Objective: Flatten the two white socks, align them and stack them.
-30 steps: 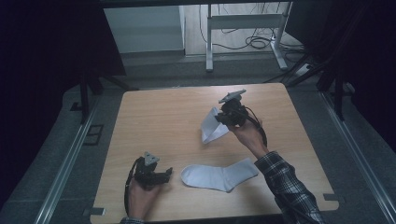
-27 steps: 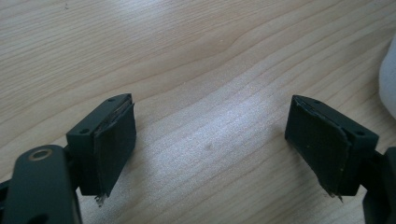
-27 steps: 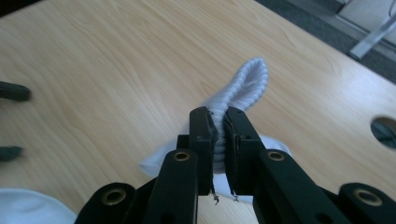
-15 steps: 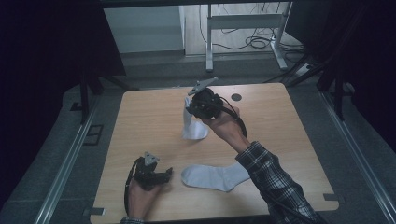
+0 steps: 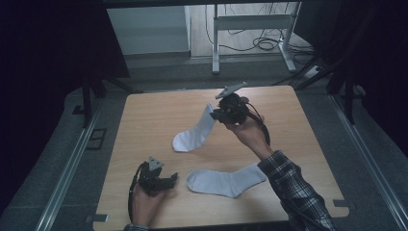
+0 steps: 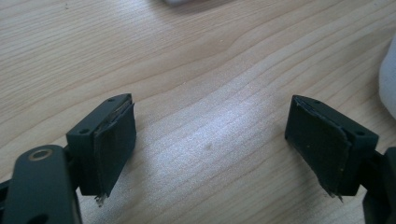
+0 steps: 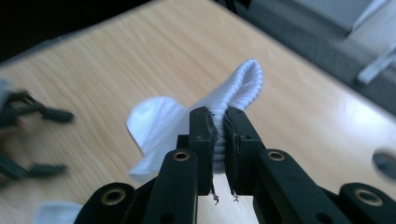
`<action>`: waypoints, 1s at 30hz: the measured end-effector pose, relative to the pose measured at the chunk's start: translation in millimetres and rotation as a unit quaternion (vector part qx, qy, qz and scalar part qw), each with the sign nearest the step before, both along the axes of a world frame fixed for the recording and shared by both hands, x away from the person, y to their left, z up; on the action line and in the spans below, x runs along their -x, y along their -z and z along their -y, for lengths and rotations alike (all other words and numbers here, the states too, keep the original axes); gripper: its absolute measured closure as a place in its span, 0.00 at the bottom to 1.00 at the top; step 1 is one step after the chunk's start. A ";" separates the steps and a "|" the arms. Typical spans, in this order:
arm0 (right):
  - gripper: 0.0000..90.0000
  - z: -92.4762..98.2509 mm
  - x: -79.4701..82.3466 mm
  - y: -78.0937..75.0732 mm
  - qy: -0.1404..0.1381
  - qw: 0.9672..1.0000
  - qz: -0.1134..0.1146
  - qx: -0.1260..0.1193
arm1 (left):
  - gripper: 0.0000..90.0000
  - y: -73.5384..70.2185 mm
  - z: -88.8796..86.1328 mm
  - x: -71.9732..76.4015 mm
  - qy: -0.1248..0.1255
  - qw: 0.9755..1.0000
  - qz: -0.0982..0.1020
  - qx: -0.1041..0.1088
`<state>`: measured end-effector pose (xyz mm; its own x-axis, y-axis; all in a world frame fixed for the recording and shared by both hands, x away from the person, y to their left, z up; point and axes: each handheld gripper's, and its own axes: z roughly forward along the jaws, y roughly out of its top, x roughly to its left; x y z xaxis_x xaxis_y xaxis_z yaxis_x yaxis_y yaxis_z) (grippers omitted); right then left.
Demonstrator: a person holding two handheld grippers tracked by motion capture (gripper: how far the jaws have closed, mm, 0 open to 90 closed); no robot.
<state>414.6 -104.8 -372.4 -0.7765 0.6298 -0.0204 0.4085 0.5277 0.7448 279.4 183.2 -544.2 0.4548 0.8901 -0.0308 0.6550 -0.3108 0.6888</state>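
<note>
Left gripper (image 5: 169, 179) nearest, low at the near edge of the bench (image 5: 144, 120), jaws wide apart with nothing between them, pointing toward the rounded toe end of the flat sock (image 5: 226, 180). Just beside that toe, not touching it. Flat sock lying on the wood with its long axis across the bench, toe to the left, cuff to the right near the checked sleeve (image 5: 293, 187).

Farther out, second sock (image 5: 192, 134) hanging by its ribbed cuff from the right gripper (image 5: 216, 114), jaws closed tight on the cuff, as seen plainly in the right gripper view. Long axis sloping down from the cuff at the gripper toward the left and toward the near side. Toe very low, at the wood or just above it; cannot tell which. Well apart from the flat sock, beyond it and a little to its left.

For the next move, probably laying this sock with the other one: target nearer and to the right of the hanging toe, right hand carrying, left hand closer to the flat sock.

Compared with a second ago: hanging sock then farther right with its toe clear of the wood; at the half second, carried left and farther out. Flat sock and left gripper unchanged.
</note>
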 end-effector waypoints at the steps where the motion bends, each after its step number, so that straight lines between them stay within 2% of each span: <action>1: 0.91 11.5 -6.4 19.8 0.015 1.000 -0.019 0.008 | 0.18 -0.2 -0.1 0.2 0.001 1.000 -0.001 0.000; 3: 0.91 15.5 -8.6 25.9 0.019 1.000 -0.023 0.011 | 0.18 -0.1 -0.1 0.2 0.001 1.000 -0.001 0.000; 4: 0.91 27.0 -14.0 41.3 0.033 0.999 -0.038 0.013 | 0.18 0.0 0.0 0.1 0.000 1.000 -0.001 0.000; 7: 0.91 40.9 -18.0 57.1 0.050 0.997 -0.050 0.018 | 0.18 -0.1 -0.1 0.2 0.001 1.000 -0.001 0.000; 10: 0.91 48.7 -19.2 64.6 0.057 0.997 -0.055 0.021 | 0.18 -0.1 -0.1 0.2 0.001 1.000 -0.001 0.000; 14: 0.91 70.0 -19.5 84.3 0.074 0.994 -0.073 0.024 | 0.18 -0.1 0.0 0.2 0.000 1.000 -0.001 0.000; 15: 0.91 70.0 -19.5 84.3 0.074 0.994 -0.073 0.024 | 0.18 -0.1 0.0 0.2 0.000 1.000 -0.001 0.000; 19: 0.90 88.5 -18.9 105.0 0.091 0.991 -0.094 0.026 | 0.18 -0.1 0.0 0.2 0.000 1.000 -0.001 0.000; 21: 0.90 90.9 -18.7 108.3 0.094 0.990 -0.097 0.025 | 0.18 -0.1 0.0 0.2 0.000 1.000 -0.002 0.000; 22: 0.90 97.7 -17.8 117.3 0.101 0.989 -0.105 0.023 | 0.18 -0.1 0.0 0.2 0.000 1.000 -0.001 0.000; 27: 0.89 106.8 -15.8 129.1 0.109 0.988 -0.108 0.027 | 0.18 -0.1 -0.1 0.1 0.000 1.000 -0.001 0.000; 30: 0.84 112.6 -13.7 136.0 0.113 0.987 -0.106 0.033 | 0.18 -0.1 -0.2 0.1 0.000 1.000 -0.002 0.000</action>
<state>428.3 -217.4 -508.4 -0.6077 0.7901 0.0803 0.6645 0.4505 0.5962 279.3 183.4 -544.1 0.4554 0.8897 -0.0324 0.6569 -0.3112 0.6868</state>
